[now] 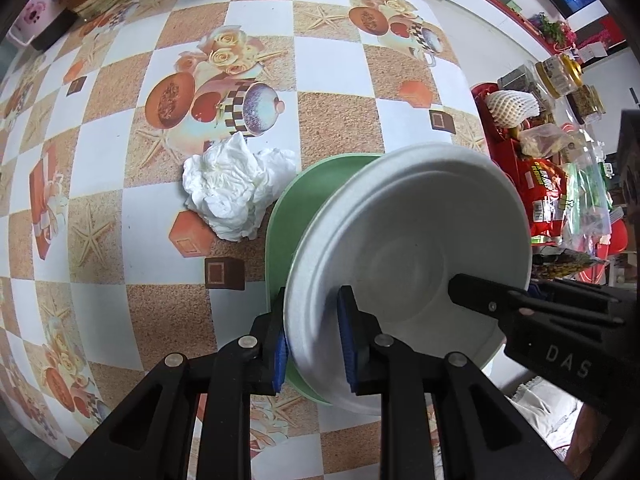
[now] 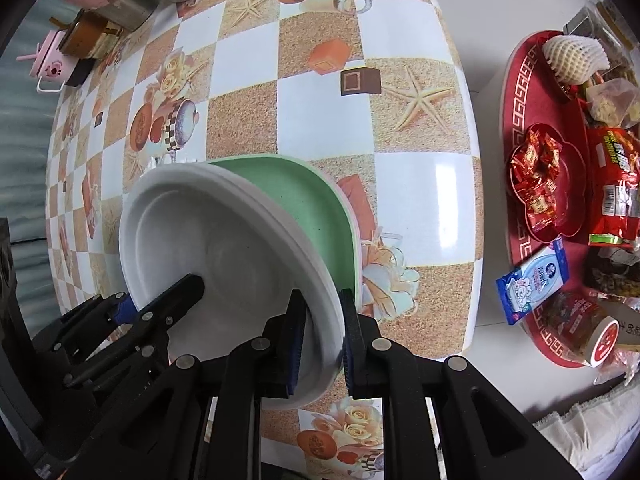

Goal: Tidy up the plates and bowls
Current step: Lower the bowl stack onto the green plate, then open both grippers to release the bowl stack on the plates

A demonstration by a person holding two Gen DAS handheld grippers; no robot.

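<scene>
At the lower middle of the left wrist view, the left gripper [image 1: 314, 344] was closed on the near rim of a white bowl [image 1: 420, 248], one blue pad inside the rim and one outside. The bowl was held tilted over a green plate [image 1: 288, 216], whose rim showed from 9 to 12 o'clock around it; whether they touched I could not tell. At 4 o'clock, the other gripper reached into the bowl from the right. A crumpled white tissue [image 1: 236, 188] lay on the patterned tablecloth [image 1: 100, 160] at 10 o'clock from the bowl, just beside the plate. From the right wrist view, the right gripper [image 2: 322, 336] was closed narrowly on the opposite rim of the same white bowl [image 2: 224, 248], and the green plate [image 2: 296, 196] appeared behind it toward 1 o'clock. At 8 o'clock, the left gripper held the far rim. A red tray [image 2: 520, 128] with snacks sat well apart at 3 o'clock, on another surface. Judging from both views, the task seemed to be in the middle: the bowl was carried by both grippers above the plate but not yet set down and released. No other plates or bowls appeared on the table, so what else was left I could not say.
</scene>
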